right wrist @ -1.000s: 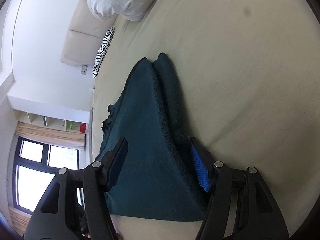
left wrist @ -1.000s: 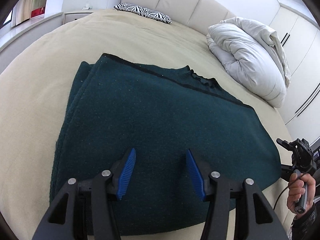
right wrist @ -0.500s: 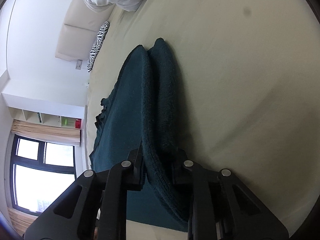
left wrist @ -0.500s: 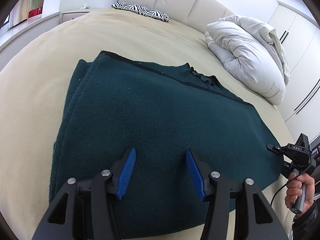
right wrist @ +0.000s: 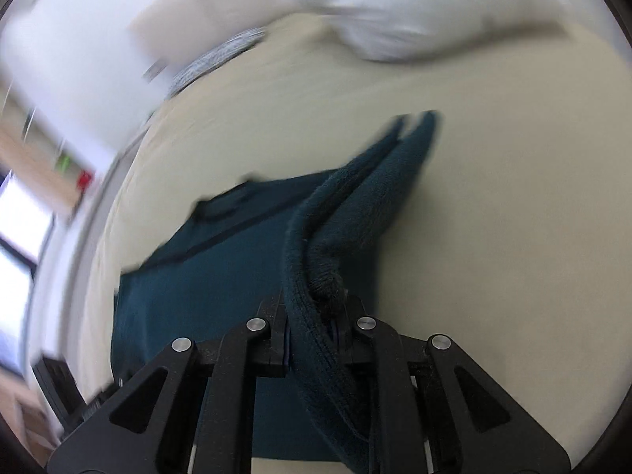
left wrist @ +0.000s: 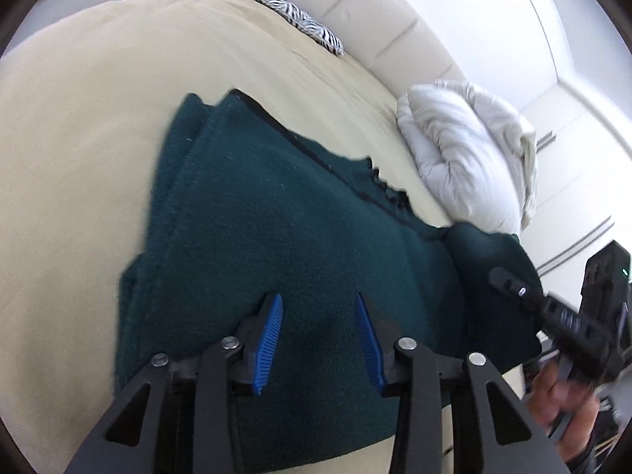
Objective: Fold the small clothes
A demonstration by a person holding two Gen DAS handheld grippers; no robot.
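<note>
A dark green knitted garment (left wrist: pixel 276 229) lies folded on the beige bed (left wrist: pixel 79 126). My left gripper (left wrist: pixel 319 328) is open, with its blue pads just above the garment's near part. My right gripper (right wrist: pixel 314 324) is shut on the garment's thick right edge (right wrist: pixel 312 260) and lifts it off the bed. In the left wrist view the right gripper (left wrist: pixel 509 282) shows at the right, with the raised green corner (left wrist: pixel 486 252) in it.
A white duvet (left wrist: pixel 466 158) is bunched at the right side of the bed. A zebra-print pillow (left wrist: pixel 300 19) lies by the padded headboard (left wrist: pixel 375 19). White wardrobe doors (left wrist: pixel 584 205) stand to the right. The person's hand (left wrist: pixel 561 399) shows at the lower right.
My right gripper has closed on the garment's right edge and lifted it up and inward. My left gripper has stayed open and moved a little forward over the garment.
</note>
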